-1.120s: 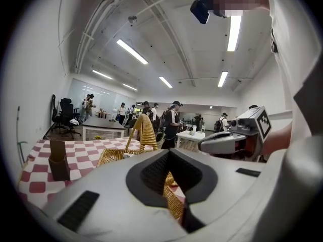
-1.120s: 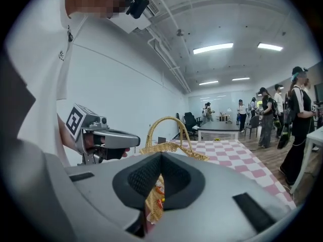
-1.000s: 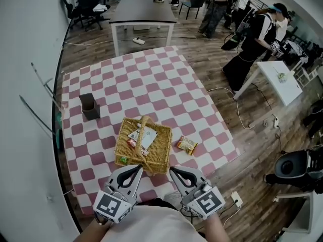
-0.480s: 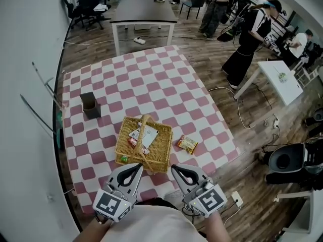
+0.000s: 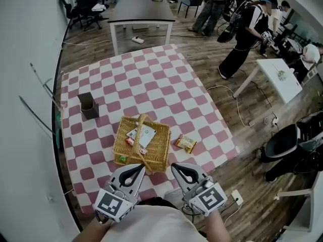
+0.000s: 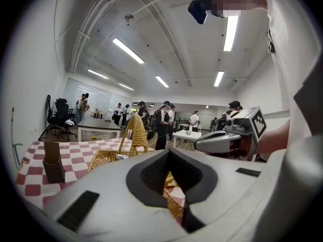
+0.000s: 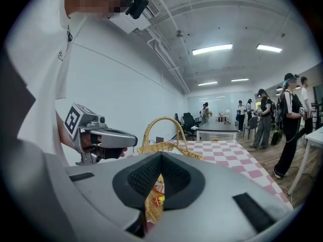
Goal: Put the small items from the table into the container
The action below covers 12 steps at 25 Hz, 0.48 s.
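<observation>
1. Both tools hang low at the near edge of the table (image 5: 151, 79), in front of the person's body. I judge this is a waiting position between two picks.
2. The left gripper (image 5: 135, 171) has its jaws pressed together, with nothing between them.
3. The right gripper (image 5: 179, 170) also has its jaws together and carries nothing.
4. The wicker basket (image 5: 157, 155) stands near the person, I think so that both hands reach it easily. A white packet (image 5: 145, 133) and a small green item (image 5: 122, 159) already lie inside.
5. One snack packet (image 5: 185, 143) lies on the cloth just beside the basket, on the side of the right gripper. It probably goes next, and the jaws must open first.
6. A dark cup (image 5: 88, 106) stands well apart on the left.
7. Only the head view shows what lies in the basket. The gripper views show instead the arched handle (image 7: 164, 127) from the side, and how the jaws meet.
</observation>
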{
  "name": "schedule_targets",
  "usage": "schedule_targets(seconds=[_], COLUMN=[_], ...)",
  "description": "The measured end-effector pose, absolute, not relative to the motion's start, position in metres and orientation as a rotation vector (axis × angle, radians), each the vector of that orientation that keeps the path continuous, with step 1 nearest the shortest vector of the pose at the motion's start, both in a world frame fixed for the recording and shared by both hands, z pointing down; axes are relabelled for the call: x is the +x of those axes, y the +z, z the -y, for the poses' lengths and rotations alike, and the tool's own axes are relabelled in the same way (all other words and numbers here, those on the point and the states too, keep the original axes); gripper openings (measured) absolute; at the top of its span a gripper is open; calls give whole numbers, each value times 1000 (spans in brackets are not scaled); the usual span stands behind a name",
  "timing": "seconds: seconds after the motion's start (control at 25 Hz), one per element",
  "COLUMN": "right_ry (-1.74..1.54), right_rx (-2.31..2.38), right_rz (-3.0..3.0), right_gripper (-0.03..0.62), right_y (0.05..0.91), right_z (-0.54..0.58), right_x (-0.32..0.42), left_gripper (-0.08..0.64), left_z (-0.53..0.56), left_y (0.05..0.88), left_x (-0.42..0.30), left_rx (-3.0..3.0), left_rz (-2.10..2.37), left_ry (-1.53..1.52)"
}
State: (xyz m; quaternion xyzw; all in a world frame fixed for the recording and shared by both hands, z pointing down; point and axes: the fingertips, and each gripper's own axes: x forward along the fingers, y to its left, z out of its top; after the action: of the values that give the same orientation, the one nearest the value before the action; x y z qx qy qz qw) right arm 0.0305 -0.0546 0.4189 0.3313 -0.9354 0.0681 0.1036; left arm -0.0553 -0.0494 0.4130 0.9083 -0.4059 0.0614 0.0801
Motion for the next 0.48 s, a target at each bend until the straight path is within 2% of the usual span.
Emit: schedule_targets(seconds=[0.48], right_ry=[189], right_rx=[1104], right_rz=[2676], right_gripper=[-6], right_y=[437], right_z=[73], right_x=[68], left_gripper=[-9], left_z=[55], left_y=[411], left_x=[-5], left_rx=[2804], left_rz=[1078], left_ry=[175])
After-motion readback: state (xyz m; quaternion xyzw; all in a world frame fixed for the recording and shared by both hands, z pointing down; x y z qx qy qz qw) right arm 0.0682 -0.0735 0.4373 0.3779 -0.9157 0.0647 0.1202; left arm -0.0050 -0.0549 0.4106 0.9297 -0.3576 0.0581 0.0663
